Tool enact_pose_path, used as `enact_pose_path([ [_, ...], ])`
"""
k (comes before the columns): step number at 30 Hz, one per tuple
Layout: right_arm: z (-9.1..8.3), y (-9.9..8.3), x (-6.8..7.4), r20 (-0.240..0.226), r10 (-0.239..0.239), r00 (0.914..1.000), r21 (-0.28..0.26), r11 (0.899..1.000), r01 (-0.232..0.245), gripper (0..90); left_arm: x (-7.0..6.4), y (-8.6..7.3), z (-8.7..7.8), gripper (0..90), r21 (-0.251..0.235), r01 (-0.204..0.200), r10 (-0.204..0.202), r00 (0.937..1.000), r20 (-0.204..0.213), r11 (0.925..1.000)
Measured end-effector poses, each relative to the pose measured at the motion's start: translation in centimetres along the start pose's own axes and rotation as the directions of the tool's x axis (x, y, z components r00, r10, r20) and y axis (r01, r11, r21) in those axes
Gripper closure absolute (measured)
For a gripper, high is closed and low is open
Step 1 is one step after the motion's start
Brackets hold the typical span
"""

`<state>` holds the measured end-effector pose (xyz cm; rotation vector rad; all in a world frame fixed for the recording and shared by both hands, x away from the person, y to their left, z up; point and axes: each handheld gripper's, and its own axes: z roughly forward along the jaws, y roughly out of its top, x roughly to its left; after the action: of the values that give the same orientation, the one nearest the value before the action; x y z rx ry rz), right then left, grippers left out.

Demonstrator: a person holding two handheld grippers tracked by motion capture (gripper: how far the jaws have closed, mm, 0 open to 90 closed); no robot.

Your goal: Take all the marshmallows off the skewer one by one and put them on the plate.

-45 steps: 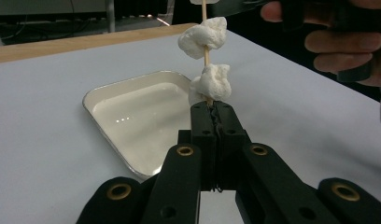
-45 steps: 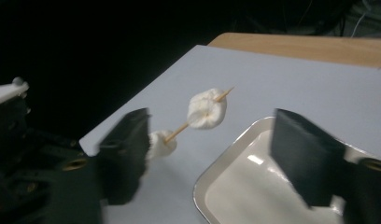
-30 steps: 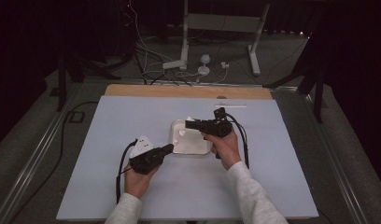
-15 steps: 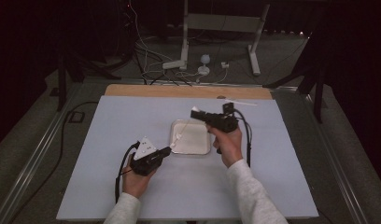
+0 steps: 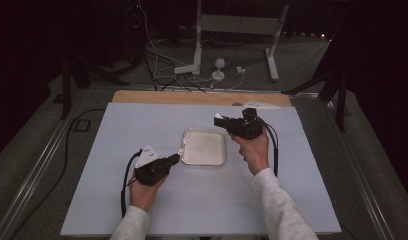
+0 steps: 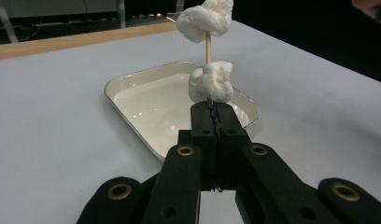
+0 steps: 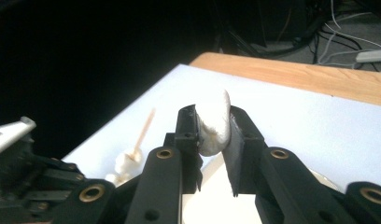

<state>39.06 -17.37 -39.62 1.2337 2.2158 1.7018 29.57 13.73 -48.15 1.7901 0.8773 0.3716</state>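
A wooden skewer (image 6: 208, 46) stands upright with my left gripper (image 6: 211, 112) shut on its lower end. Two white marshmallows are threaded on it, one low (image 6: 211, 81) and one at the top (image 6: 205, 18). In the high view the left gripper (image 5: 176, 159) sits at the near left corner of a shallow white tray (image 5: 204, 162). My right gripper (image 7: 214, 126) is shut on a single marshmallow (image 7: 215, 119), squeezed between the jaws. It hovers by the tray's far right corner in the high view (image 5: 219, 120). The skewer (image 7: 144, 128) also appears in the right gripper view.
The tray's rim (image 6: 132, 79) lies on a white sheet (image 5: 142, 125) that covers the table, with a wooden strip (image 5: 192, 97) along the far edge. Cables and a stand's feet (image 5: 202, 65) lie on the floor beyond. Each gripper trails a black cable.
My right gripper has moved from over the tray toward its far right corner, with the marshmallow in it. The left gripper and its skewer have hardly moved.
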Motion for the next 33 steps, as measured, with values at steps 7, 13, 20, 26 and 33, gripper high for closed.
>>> enact_pose_path([
  [7, 1.8, -1.4, -0.3, 0.049, -0.03, 0.9984, 0.065, 0.998, 0.027, 76.5, 0.1, 0.2, -0.4, 90.0, -0.018, 0.017, -0.017, 0.9998, 0.008, 0.9997],
  [13, 3.4, -2.9, -0.7, 0.089, -0.049, 0.9948, 0.121, 0.992, 0.038, 76.1, 0.1, 0.3, -0.3, 90.0, -0.022, 0.023, -0.022, 0.9996, 0.016, 0.9995],
  [20, 4.9, -4.4, -1.5, 0.124, -0.051, 0.9909, 0.181, 0.983, 0.028, 75.9, 0.1, 0.3, -0.3, 90.0, -0.021, 0.026, -0.025, 0.9996, 0.015, 0.9994],
  [26, 6.2, -5.7, -2.0, 0.14, -0.047, 0.9891, 0.245, 0.969, 0.011, 75.5, 0.1, 0.3, -0.2, 90.0, -0.016, 0.026, -0.026, 0.9995, 0.017, 0.9995],
  [33, 7.1, -6.6, -2.6, 0.158, -0.02, 0.9873, 0.296, 0.955, -0.028, 39.8, 0.2, 0.3, -0.2, 90.0, -0.015, 0.028, -0.028, 0.9995, 0.016, 0.9995],
])
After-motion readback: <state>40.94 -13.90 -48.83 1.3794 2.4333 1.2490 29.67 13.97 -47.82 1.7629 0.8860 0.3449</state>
